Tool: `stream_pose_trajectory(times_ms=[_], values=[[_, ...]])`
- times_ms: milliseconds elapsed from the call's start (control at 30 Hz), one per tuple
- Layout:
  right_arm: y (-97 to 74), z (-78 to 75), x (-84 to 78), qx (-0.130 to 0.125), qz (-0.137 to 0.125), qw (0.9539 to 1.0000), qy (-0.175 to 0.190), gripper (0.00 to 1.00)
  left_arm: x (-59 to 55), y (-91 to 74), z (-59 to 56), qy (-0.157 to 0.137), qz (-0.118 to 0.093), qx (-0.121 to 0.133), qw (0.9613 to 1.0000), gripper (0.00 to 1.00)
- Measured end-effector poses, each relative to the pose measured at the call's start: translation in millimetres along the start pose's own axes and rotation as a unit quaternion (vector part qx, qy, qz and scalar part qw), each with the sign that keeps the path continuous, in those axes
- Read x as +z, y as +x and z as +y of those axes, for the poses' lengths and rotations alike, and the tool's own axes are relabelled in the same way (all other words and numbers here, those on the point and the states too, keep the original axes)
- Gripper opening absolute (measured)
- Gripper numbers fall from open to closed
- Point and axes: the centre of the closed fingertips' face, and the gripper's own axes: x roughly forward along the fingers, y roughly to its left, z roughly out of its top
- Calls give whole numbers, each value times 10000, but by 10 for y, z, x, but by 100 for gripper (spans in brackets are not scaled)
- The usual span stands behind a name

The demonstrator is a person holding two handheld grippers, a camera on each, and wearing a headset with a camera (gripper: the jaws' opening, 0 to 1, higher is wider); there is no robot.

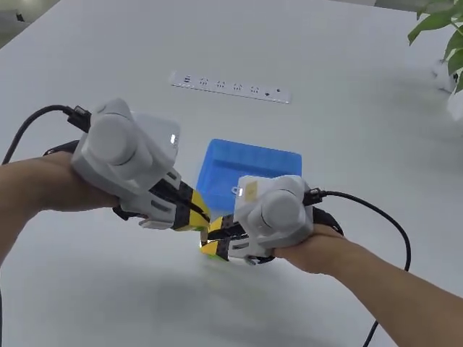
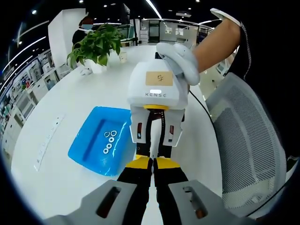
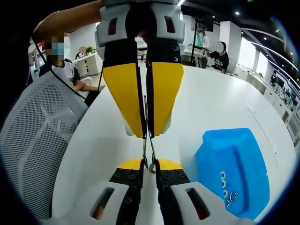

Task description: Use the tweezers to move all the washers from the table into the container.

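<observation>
My two grippers meet tip to tip just in front of the blue container (image 1: 249, 163). Thin metal tweezers (image 3: 146, 136) run between the yellow jaws of my left gripper (image 1: 199, 217), which is shut on them. The tweezers' lower end sits between the yellow tips of my right gripper (image 3: 150, 165), which is closed around it. In the left gripper view my left gripper (image 2: 153, 162) faces the white body of my right gripper (image 2: 154, 91). Several washers (image 2: 109, 140) lie inside the container (image 2: 93, 140). They also show in the container (image 3: 234, 159) as small rings (image 3: 226, 187).
A white power strip (image 1: 231, 87) lies on the table beyond the container. A potted plant (image 1: 441, 29) stands at the far right corner. A mesh office chair (image 2: 248, 140) is beside the table's edge. People sit in the background (image 3: 61, 61).
</observation>
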Motion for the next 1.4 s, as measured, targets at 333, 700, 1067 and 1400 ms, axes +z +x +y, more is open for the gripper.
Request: stream_pose_trajectory(times_ms=[333, 700, 1067, 1400], values=[[0, -5, 5, -25, -45, 10000, 3, 12, 3, -3, -1, -20, -24, -17, 10000, 5], [9, -7, -3, -8, -50, 10000, 0, 12, 8, 3, 1, -26, -82, -63, 9999, 5], [5, -13, -31, -32, -17, 10000, -24, 12, -35, -35, 17, -71, -69, -97, 9999, 5], [21, 9, -23, 32, 9, 9999, -144, 13, -38, -35, 1, -89, -44, -147, 9998, 5]])
